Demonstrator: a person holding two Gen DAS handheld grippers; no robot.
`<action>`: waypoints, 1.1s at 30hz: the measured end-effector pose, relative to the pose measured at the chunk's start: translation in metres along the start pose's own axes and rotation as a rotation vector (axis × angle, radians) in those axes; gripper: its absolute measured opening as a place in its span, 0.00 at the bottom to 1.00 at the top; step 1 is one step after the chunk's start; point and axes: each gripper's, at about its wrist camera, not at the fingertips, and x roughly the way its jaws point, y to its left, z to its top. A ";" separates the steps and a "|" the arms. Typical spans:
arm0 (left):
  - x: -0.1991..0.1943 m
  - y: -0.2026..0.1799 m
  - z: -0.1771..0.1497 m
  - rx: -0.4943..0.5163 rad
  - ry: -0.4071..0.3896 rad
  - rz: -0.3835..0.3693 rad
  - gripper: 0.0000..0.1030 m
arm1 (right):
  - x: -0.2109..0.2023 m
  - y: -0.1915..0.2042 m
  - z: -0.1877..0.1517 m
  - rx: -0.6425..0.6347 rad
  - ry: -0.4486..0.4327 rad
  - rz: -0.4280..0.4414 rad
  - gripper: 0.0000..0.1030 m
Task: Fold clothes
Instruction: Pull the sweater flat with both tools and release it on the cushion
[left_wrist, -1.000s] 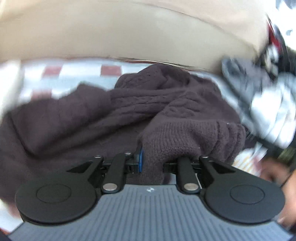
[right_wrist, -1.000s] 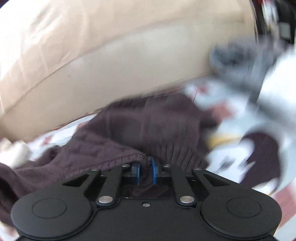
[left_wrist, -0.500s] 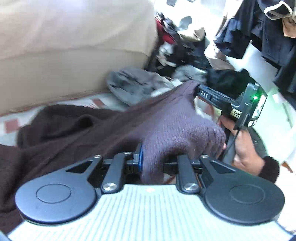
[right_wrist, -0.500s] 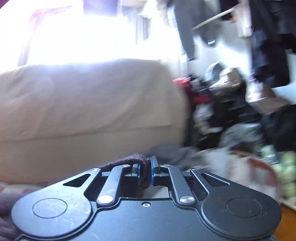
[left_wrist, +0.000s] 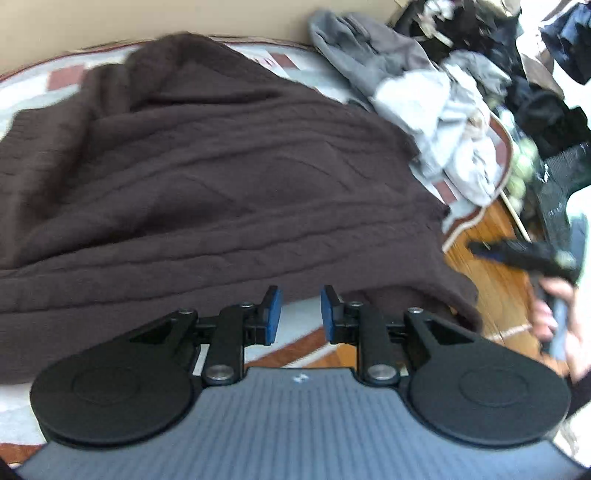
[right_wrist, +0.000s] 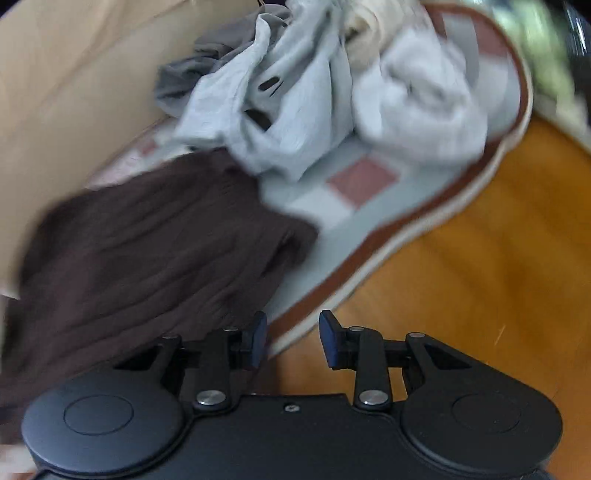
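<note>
I am opening both claws: left claw (left_wrist: 298, 312) and right claw (right_wrist: 293, 338) are standing apart, empty. The brown sweater (left_wrist: 207, 177) is lying spread ahead of them on the rug (right_wrist: 369, 206). I should smooth it flat before regripping.

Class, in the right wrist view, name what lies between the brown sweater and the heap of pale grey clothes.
A bare strip of the checked rug; near the sofa, the brown sweater meets the grey clothes.
</note>
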 end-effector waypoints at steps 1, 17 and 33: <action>0.000 0.002 0.001 -0.004 -0.004 -0.002 0.21 | -0.008 -0.002 -0.010 0.033 0.019 0.073 0.38; 0.007 0.010 -0.025 0.007 -0.019 0.061 0.21 | 0.036 0.197 -0.108 -0.553 0.146 0.197 0.46; -0.013 0.050 -0.034 -0.098 -0.048 0.139 0.21 | 0.080 0.209 -0.115 -0.628 0.027 -0.035 0.15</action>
